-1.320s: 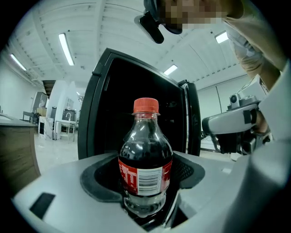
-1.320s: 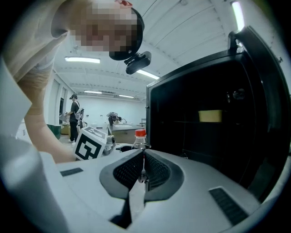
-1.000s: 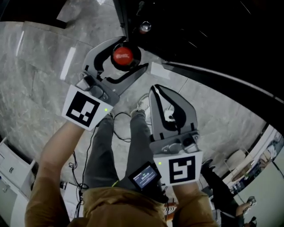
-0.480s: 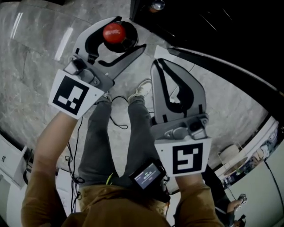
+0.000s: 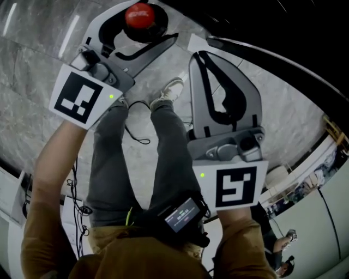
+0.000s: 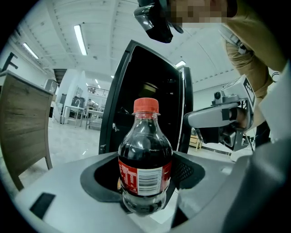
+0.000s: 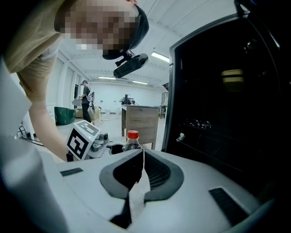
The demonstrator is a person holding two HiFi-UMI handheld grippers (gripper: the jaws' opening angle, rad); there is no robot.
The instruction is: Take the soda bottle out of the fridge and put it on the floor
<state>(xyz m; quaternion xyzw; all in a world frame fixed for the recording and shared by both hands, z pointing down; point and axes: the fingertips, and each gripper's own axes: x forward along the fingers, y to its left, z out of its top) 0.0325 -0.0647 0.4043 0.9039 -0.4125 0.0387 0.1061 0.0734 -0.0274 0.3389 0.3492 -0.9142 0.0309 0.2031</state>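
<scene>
Grey marbled floor (image 5: 32, 82) w/ person's white shoe (image 5: 168, 90) on it (black cable (image 5: 131, 133) looped just beside).

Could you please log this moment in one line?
left gripper: shut on bottle | right gripper: shut, empty | bottle: upright, before fridge

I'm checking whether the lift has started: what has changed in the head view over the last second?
Both grippers moved toward the top of the picture. The left gripper carried the soda bottle with it, and the right gripper moved alongside. Nothing was taken hold of or let go. The left stays clamped on the bottle, and the right stays shut and empty.
</scene>
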